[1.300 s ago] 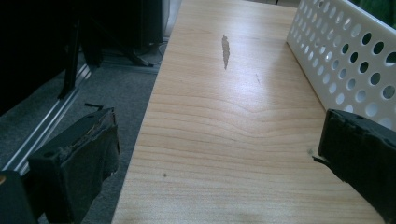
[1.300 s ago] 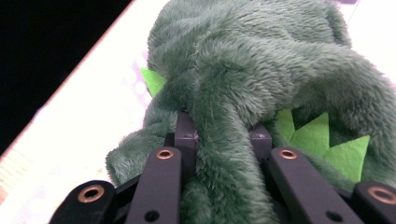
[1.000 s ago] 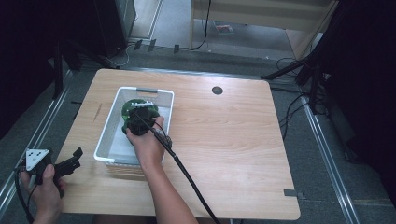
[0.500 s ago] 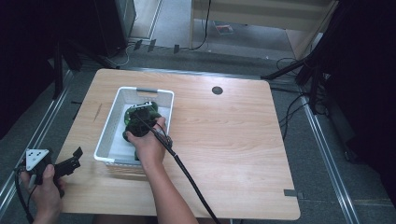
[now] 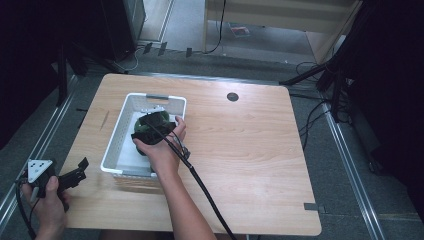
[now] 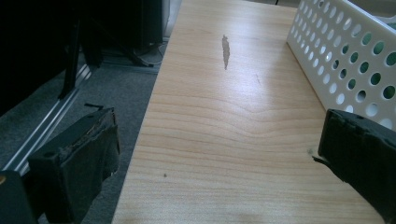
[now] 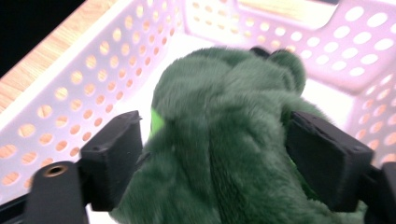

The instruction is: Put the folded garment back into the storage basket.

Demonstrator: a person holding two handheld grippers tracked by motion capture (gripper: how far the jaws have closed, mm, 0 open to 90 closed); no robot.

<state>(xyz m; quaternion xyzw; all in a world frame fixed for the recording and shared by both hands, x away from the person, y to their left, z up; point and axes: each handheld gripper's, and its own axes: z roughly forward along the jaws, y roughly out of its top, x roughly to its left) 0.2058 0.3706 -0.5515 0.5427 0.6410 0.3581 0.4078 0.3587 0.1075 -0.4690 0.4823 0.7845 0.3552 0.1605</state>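
Observation:
A dark green plush toy (image 7: 224, 140) lies inside the white perforated basket (image 5: 156, 96) on the wooden table. My right gripper (image 7: 215, 140) points down into the basket over the plush toy (image 5: 144, 121). Its jaws have just been opening and now stand wide at either side of the toy, with the fur only brushing the pads. In the high view the right gripper (image 5: 150, 127) sits under the person's hand. My left gripper (image 5: 81, 169) is held off the table's near left corner. The left gripper (image 6: 219, 140) is open with nothing between its jaws, and bare wood lies ahead of it.
The basket's holed side wall (image 6: 355, 60) rises just right of the left gripper's jaws. A dark streak (image 6: 225, 49) marks the wood. A round cable hole (image 5: 232, 96) sits at the table's far edge. The right gripper's cable (image 5: 200, 185) trails across the table to the near edge.
Less of the green plush toy shows around the right gripper than a second ago. Both hands stay almost where they were.

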